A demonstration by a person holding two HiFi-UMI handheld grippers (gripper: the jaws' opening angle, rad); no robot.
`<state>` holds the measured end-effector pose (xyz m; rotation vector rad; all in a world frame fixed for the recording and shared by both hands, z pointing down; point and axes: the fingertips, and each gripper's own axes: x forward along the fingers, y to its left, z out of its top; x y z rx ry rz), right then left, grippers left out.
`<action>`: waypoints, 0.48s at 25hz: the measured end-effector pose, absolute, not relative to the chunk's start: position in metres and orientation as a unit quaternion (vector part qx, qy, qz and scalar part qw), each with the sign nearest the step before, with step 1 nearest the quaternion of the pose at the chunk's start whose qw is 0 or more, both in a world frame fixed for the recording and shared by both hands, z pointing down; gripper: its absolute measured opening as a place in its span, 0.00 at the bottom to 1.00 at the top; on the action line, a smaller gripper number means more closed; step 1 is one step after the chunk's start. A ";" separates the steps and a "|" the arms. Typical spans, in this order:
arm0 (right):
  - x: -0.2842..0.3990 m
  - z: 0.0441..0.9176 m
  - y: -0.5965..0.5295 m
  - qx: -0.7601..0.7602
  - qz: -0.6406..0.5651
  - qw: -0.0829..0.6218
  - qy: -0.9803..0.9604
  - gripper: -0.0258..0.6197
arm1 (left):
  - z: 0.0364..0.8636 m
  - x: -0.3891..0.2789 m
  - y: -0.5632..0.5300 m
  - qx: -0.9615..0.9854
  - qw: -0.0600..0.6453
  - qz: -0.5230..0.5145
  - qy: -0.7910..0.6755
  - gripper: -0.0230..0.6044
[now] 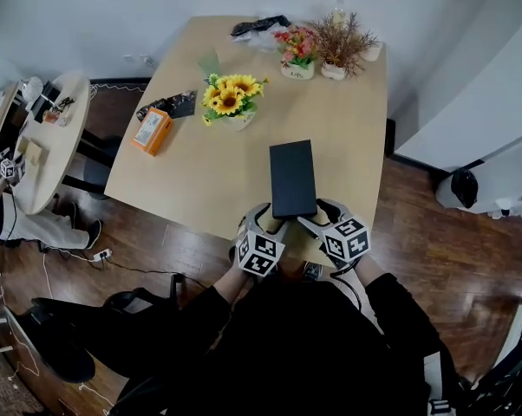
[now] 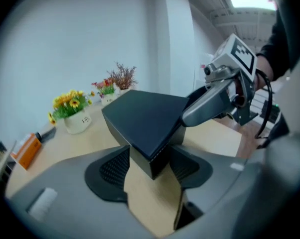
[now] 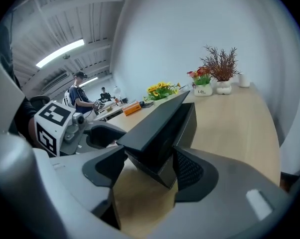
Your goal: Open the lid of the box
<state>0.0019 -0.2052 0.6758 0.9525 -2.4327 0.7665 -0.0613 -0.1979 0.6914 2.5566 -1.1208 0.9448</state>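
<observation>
ok so the black box (image 1: 293, 178) is sitting at the near edge of the desk (image 1: 200, 180), right about the middle of that edge, long side pointing away from me. Both claws are working on its near end, one at each near corner.

Left claw (image 2: 151, 159): partly closed, and I'm gripping the lower part of the box with it. The near corner is sitting between the two ribbed pads, and both look pressed on the side walls.

Right claw (image 3: 149, 169): standing wide open. The other near corner is poking in between its jaws, and the outer pad (image 3: 190, 171) is sitting right against the box wall. The inner one is hanging clear, with a bare strip of desk showing between it and the box, so it isn't clamping anything.

The lid (image 3: 157, 118) is looking tilted in the right gripper view, its near end raised off the base and overhanging it.
</observation>
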 end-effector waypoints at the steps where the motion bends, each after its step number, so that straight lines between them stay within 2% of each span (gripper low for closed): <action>1: 0.001 0.676 -0.205 0.340 0.276 0.210 -0.874 0.52 | 0.679 -0.061 -0.197 0.863 0.063 0.323 -0.384 0.41; 6: 0.006 0.676 -0.206 0.337 0.297 0.218 -0.866 0.53 | 0.658 -0.035 -0.192 0.864 -0.068 0.355 -0.351 0.41; 9: 0.005 0.678 -0.204 0.333 0.321 0.222 -0.858 0.53 | 0.662 -0.033 -0.194 0.858 -0.100 0.371 -0.341 0.39; 12: 0.005 0.669 -0.208 0.342 0.331 0.203 -0.856 0.53 | 0.665 -0.031 -0.193 0.856 -0.115 0.382 -0.330 0.30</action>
